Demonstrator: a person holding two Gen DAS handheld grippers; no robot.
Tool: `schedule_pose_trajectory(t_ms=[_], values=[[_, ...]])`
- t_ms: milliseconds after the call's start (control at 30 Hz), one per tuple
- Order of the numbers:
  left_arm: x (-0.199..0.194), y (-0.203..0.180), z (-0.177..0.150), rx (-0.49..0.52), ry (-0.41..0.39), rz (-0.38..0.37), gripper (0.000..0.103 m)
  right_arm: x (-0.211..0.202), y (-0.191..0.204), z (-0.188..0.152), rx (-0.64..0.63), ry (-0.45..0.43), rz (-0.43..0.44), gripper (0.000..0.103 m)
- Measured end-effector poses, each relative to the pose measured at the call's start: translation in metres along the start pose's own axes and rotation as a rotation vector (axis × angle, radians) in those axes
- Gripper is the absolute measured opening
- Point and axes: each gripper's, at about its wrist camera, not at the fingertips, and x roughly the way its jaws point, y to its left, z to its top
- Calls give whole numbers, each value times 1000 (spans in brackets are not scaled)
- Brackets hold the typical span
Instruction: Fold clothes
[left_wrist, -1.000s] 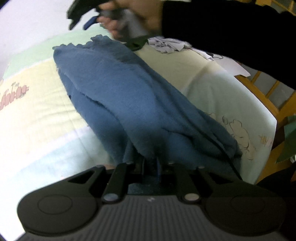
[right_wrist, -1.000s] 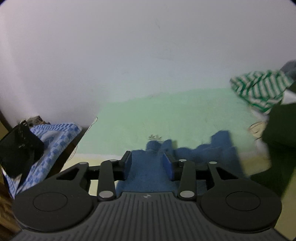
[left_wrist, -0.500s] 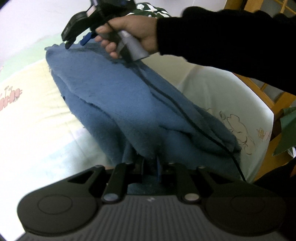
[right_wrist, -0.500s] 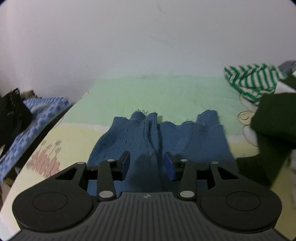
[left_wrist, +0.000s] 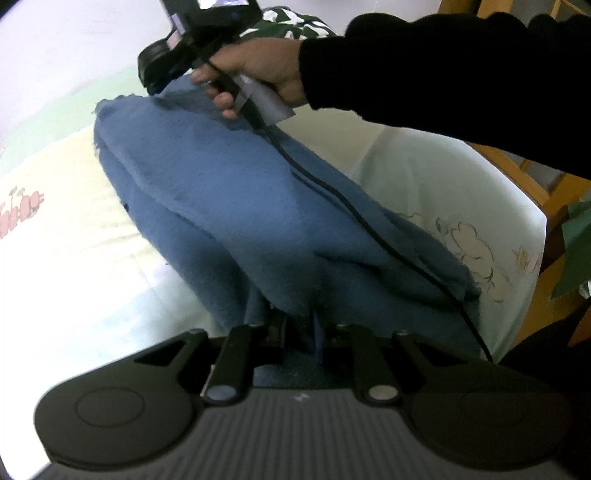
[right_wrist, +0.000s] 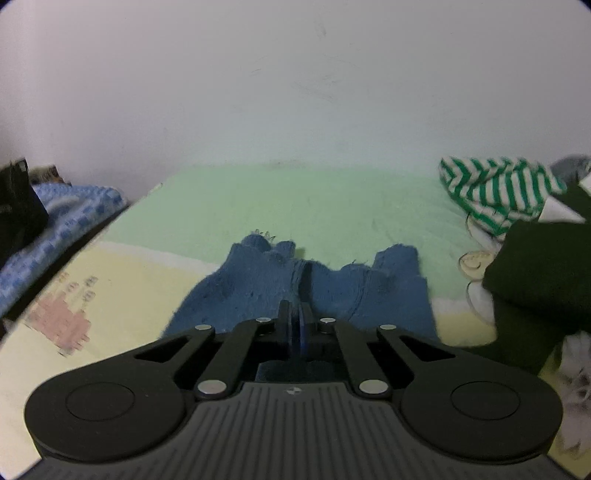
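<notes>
A blue fleece garment (left_wrist: 236, 206) lies lengthwise on the bed, bunched into a long ridge. My left gripper (left_wrist: 300, 326) is shut on its near end, with cloth pinched between the narrow jaws. At the far end, a hand (left_wrist: 258, 66) holds my right gripper (left_wrist: 155, 86) down on the frayed edge. In the right wrist view the right gripper (right_wrist: 295, 321) has its jaws together on a raised fold of the blue garment (right_wrist: 258, 288). Its black cable (left_wrist: 369, 225) trails over the cloth.
The bed sheet (right_wrist: 295, 199) is pale green and yellow with cartoon prints, against a white wall. A green-striped garment (right_wrist: 495, 192) and a dark green one (right_wrist: 543, 269) lie at the right. A blue checked cloth (right_wrist: 62, 218) sits off the left edge. A wooden frame (left_wrist: 532, 184) borders the bed.
The right gripper came down onto the garment's far edge and its jaws went from open to closed on a fold. The left gripper kept its grip and stayed put.
</notes>
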Motion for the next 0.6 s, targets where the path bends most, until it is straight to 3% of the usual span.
schedule_pose_trajectory(t_ms=[100,200,233,300,400,500,600], values=[[2,3,-1,-12,7,-6,12,8,2,-2,-2,16,7,9],[0,5,-2,-27,4,-8,12,2,3,0,18,9,-8,27],[0,6,-3,-32,2,-9,12,-4,4,1,23,-12,-18,28],[-1,8,-5,-48,-3,-13,12,-16,5,3,44,-25,57,28],[0,8,-5,-68,-3,-14,12,-16,16,-1,36,58,181,28],[-2,4,-3,-60,4,-5,11,2,38,-11,-65,134,147,28],[-9,-3,-2,-43,11,3,11,8,42,-14,-88,116,120,30]])
